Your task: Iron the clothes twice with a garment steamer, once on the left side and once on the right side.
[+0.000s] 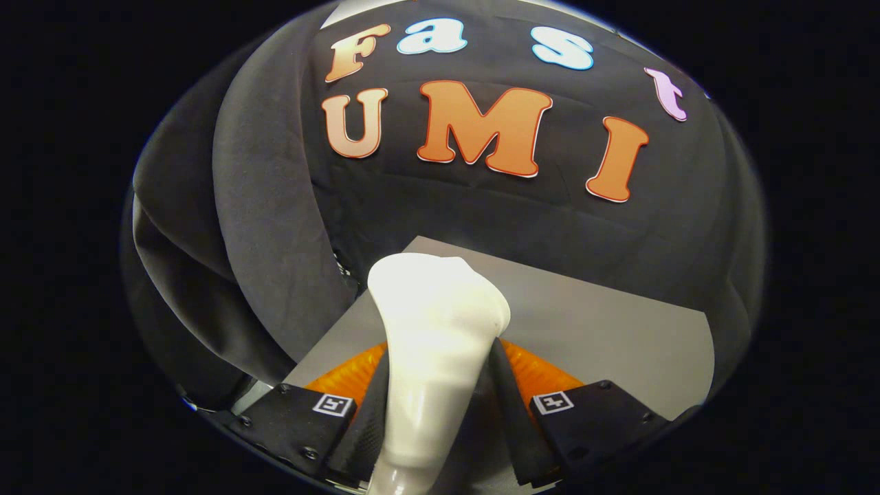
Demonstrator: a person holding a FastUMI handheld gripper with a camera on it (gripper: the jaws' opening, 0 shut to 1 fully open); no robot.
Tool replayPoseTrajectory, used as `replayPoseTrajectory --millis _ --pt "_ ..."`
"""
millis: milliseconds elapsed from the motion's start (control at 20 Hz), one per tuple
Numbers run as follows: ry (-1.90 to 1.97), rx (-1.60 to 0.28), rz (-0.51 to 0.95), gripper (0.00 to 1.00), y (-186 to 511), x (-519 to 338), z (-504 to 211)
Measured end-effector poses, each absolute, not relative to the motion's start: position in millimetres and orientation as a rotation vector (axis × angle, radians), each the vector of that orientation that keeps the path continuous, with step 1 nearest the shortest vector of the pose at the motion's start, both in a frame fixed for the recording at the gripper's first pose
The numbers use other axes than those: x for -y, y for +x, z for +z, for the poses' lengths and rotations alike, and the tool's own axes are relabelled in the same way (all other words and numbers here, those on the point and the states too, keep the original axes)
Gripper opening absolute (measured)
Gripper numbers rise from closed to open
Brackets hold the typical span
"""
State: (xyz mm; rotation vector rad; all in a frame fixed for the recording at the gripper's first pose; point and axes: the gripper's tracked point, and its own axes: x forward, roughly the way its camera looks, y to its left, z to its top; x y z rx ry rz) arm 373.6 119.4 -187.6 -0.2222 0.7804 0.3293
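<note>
A white garment steamer (433,344) stands up between my fingers, its handle clamped by both pads and its wide head rising beyond the fingertips. My gripper (437,385) is shut on that handle. To the left of the steamer hangs a dark garment (268,227), draped in broad folds down past the grey tabletop (605,330). The steamer head is close to the garment's right-hand edge; whether it touches the cloth I cannot tell.
The grey tabletop lies under and beyond the fingers, stretching off to the right. The black cloth booth wall (550,227) closes the scene behind the table and the garment.
</note>
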Motion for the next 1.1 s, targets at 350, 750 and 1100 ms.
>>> replayPoseTrajectory --millis 350,750,1100 --pt "-0.156 -0.551 0.379 0.56 343 -127 -133" --pt "-0.092 -0.416 0.351 0.56 306 -105 -110" --pt "-0.037 -0.264 0.277 0.56 267 -90 -76"
